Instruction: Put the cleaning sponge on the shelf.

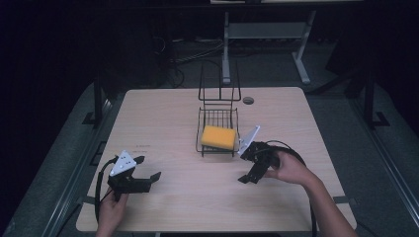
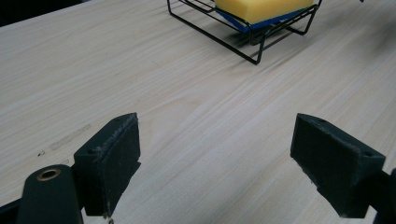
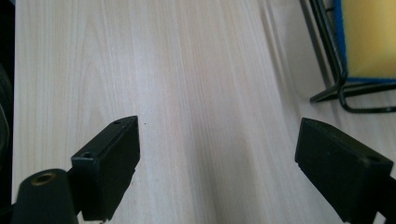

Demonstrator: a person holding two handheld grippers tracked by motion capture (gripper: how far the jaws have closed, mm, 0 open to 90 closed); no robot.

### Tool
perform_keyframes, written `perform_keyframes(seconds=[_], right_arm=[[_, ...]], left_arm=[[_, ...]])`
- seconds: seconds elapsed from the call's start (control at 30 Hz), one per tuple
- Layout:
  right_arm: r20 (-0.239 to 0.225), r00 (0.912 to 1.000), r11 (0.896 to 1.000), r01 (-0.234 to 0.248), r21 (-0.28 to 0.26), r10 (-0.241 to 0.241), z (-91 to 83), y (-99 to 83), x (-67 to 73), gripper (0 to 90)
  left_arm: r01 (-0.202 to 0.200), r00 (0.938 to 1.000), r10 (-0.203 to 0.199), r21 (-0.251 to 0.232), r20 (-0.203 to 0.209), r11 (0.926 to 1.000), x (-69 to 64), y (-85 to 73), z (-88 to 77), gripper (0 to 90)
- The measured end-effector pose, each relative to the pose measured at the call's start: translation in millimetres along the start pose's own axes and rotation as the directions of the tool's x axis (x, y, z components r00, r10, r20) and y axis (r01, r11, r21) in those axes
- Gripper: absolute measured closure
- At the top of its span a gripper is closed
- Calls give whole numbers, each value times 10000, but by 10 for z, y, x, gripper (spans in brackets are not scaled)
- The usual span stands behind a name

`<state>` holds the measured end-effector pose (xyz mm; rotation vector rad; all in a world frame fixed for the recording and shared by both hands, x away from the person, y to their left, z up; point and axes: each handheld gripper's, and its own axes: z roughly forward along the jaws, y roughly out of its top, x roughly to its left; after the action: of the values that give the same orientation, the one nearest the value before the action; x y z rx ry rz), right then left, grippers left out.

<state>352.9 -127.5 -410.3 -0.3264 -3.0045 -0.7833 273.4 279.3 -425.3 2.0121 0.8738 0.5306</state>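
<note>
A yellow sponge [image 1: 219,137] with a blue underside lies in a black wire rack [image 1: 217,123] near the middle of the wooden table [image 1: 163,118]. My left gripper [image 1: 147,168] is open at the table's front left, held by a hand, well apart from the rack. In the left gripper view the sponge [image 2: 259,8] and rack [image 2: 243,35] sit far ahead of the open left gripper [image 2: 215,154]. My right gripper [image 1: 243,167] is open just right of the rack, jaws pointing left and down. The right gripper view has the sponge [image 3: 369,37] and the rack's frame [image 3: 334,60] at upper right; the right gripper [image 3: 217,158] holds nothing.
The rack has a tall wire back [image 1: 219,84] rising behind its basket. A round cable hole [image 1: 248,100] sits in the table's far edge. A grey desk frame [image 1: 267,39] stands on the floor beyond the table.
</note>
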Motion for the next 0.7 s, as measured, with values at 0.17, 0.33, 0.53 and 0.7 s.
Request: perform_keyframes(seconds=[0.17, 0.33, 0.53, 0.7], right_arm=[[60, 10000, 10000, -78, 57, 78, -9, -72, 18, 135], [86, 9999, 9999, -140, 77, 139, -19, -108, 31, 135], [99, 9997, 9996, -237, 164, 236, -15, -171, 51, 141], [152, 9992, 9992, -362, 195, 359, -22, -228, 64, 141]], left_arm=[[-1, 10000, 1, -6, 0, 10000, -3, 2, -1, 153], [-14, 10000, 14, -11, 12, 10000, -11, 2, 8, 153], [-14, 10000, 14, -6, 10, 10000, -8, 1, 2, 153], [-5, 10000, 5, -5, 23, 10000, -10, 1, 4, 153]])
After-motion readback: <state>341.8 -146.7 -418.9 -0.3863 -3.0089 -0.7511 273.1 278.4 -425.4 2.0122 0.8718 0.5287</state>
